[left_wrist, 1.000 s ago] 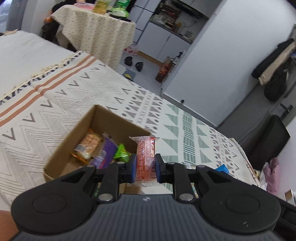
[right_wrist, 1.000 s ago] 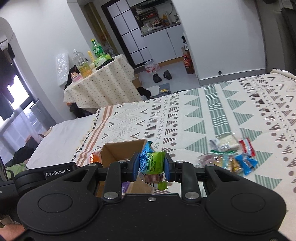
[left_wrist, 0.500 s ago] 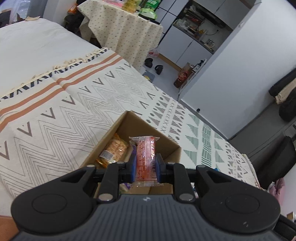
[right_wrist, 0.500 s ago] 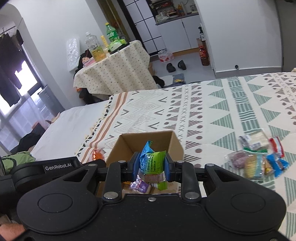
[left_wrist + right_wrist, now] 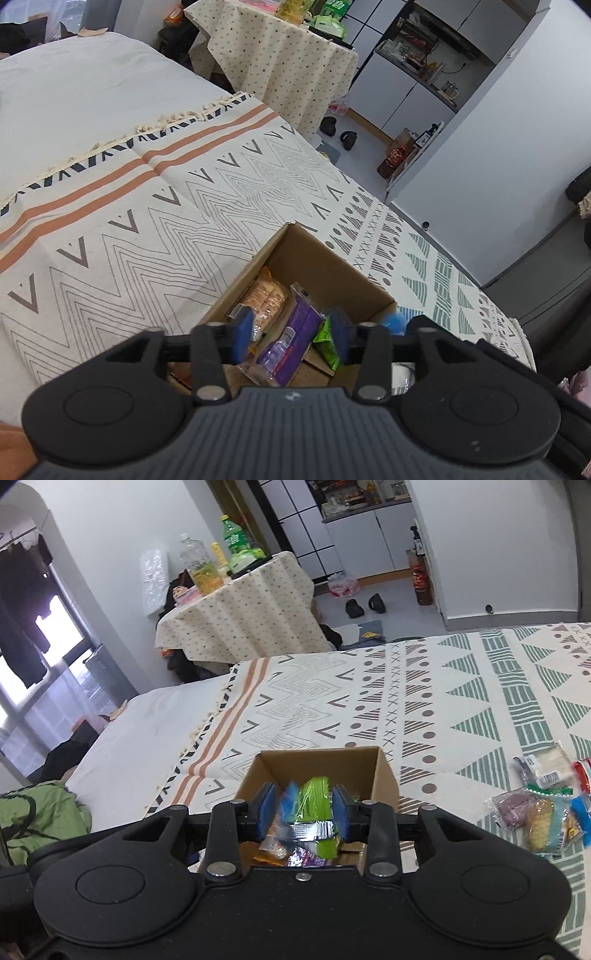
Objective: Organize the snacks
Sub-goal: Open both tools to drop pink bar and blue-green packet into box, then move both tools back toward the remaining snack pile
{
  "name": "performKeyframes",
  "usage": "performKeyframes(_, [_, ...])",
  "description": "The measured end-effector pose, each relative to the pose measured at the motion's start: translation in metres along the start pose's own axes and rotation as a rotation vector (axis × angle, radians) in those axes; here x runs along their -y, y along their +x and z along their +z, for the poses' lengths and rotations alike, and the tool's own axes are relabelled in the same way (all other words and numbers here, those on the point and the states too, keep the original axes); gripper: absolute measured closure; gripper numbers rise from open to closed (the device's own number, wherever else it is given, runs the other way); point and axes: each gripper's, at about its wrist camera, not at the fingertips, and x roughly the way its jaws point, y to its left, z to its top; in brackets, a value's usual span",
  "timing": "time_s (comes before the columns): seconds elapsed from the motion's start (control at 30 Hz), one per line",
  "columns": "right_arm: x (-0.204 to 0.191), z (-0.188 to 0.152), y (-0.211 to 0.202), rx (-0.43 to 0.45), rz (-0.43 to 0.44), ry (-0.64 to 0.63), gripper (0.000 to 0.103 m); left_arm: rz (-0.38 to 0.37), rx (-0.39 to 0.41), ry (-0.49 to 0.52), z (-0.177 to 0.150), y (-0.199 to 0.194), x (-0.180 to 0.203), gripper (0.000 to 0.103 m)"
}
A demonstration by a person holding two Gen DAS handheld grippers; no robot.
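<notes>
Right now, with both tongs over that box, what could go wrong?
The green packet looks loose and blurred between the right tongs above the cardboard box; it could bounce off packets already inside. The left tongs hang open low over the purple packet and might snag it when pulling away.

We could read no text in either view. The wrappers of the snacks in the cardboard box (image 5: 334, 275) and of those lying loose on the patterned blanket (image 5: 454, 686) carried print, but it was too small and blurred, as were the bottle labels on the far table (image 5: 255, 602).
</notes>
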Motion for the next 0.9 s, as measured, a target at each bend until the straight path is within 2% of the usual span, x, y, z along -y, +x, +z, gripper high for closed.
performKeyframes(0.07, [0.006, 0.000, -0.002, -0.003, -0.004, 0.017, 0.064, 0.006, 0.000, 0.004, -0.001, 0.000, 0.002, 0.045])
performKeyframes(0.13, [0.011, -0.001, -0.006, -0.003, -0.014, 0.026, 0.062, 0.009, -0.001, 0.007, -0.002, 0.001, 0.004, 0.033])
performKeyframes(0.37, [0.034, -0.008, -0.026, 0.007, -0.060, 0.061, 0.050, 0.034, 0.005, 0.047, -0.009, 0.001, 0.015, 0.016])
performKeyframes(0.53, [0.052, -0.013, -0.043, 0.011, -0.096, 0.082, 0.044, 0.026, -0.017, 0.073, -0.016, 0.002, 0.025, 0.009])
performKeyframes(0.7, [0.068, -0.017, -0.062, 0.021, -0.120, 0.102, 0.030, 0.012, -0.012, 0.094, -0.025, -0.004, 0.037, 0.008])
performKeyframes(0.9, [0.087, -0.018, -0.085, 0.041, -0.148, 0.119, 0.021, -0.031, -0.010, 0.134, -0.036, -0.011, 0.056, 0.005])
